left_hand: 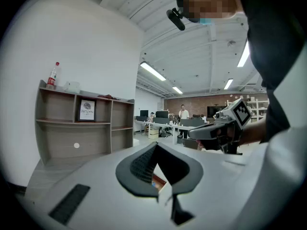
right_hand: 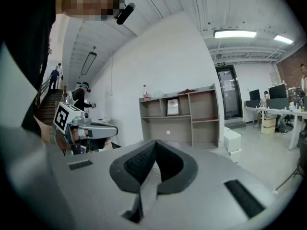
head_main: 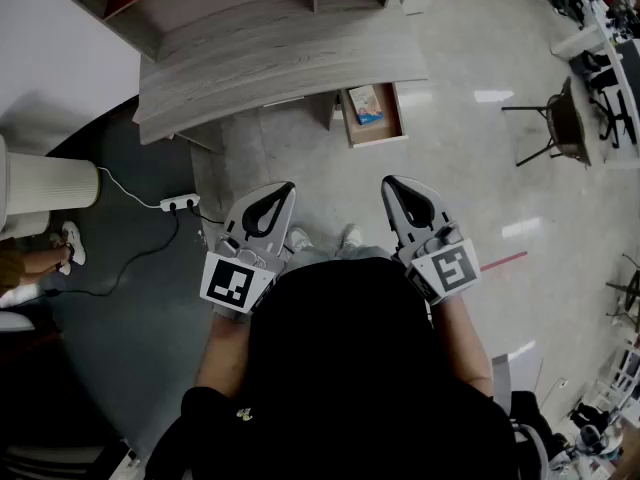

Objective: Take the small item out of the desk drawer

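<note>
Both tools empty at this pt. Left gripper [head_main: 283, 190] had its jaws together, tips meeting, nothing pinched betw them; right gripper [head_main: 392, 184] same, closed on nothing. I held both low in front of my body, well apart from the desk [head_main: 270, 63], tips pointing fwd toward it.

Drawer [head_main: 392, 118] stood pulled open under the desk's right end. Small item [head_main: 366, 104] lay inside it, flat, in the left half, nearer the back than the front lip. Looked like a light packet w/ a blue patch.

Key relation: drawer lay ahead of and only slightly left of the right gripper's tips, but clearly off to the right of the left one, so right was the nearer hand imo. Item's long axis ran roughly along the drawer's pull direction, i.e. toward/away from me, so jaws would need to open and span it across the short side.

Hard to tell: what the item actually is, and its thickness, too small in head view. Right gripper view showed no drawer at all, only shelf unit [right_hand: 180, 116] beyond the tool body. Left gripper view gave a brown/blue sliver through the jaw loop, maybe the drawer, can't confirm
</note>
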{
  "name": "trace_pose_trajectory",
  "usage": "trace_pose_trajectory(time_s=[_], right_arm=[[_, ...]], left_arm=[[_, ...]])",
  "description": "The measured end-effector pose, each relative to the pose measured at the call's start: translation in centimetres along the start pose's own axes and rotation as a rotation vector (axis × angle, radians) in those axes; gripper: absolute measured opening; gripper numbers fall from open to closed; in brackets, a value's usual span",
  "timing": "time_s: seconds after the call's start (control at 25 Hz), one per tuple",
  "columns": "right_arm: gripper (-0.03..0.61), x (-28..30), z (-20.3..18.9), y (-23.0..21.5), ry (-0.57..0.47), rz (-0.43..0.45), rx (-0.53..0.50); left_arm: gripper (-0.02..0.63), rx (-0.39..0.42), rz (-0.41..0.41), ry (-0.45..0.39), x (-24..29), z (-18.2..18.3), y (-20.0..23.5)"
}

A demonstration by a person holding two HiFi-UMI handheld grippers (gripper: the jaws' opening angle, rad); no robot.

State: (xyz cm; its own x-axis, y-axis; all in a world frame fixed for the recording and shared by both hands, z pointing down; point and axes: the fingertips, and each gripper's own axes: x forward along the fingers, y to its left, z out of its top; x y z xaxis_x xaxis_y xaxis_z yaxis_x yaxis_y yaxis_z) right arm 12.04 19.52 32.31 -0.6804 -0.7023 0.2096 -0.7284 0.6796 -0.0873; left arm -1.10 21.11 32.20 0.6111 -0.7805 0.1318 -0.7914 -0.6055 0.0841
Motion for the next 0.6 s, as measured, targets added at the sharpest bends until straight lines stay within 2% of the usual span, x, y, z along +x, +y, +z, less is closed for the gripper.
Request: trace_pose_trajectory(time_s=[0.36, 0.6], right_arm=[[-0.003, 3.1, -0.5, 4.0, 0.039, -0.034, -0.016], [-0.003, 4.8, -1.8, 4.0, 0.090, -0.120, -0.021]], left_arm=[[0.009, -0.023, -0.077, -0.011, -3.2, -0.8, 3.2], [0.009, -0.023, -0.130, 0.011, -4.5, -2.5, 5.2]])
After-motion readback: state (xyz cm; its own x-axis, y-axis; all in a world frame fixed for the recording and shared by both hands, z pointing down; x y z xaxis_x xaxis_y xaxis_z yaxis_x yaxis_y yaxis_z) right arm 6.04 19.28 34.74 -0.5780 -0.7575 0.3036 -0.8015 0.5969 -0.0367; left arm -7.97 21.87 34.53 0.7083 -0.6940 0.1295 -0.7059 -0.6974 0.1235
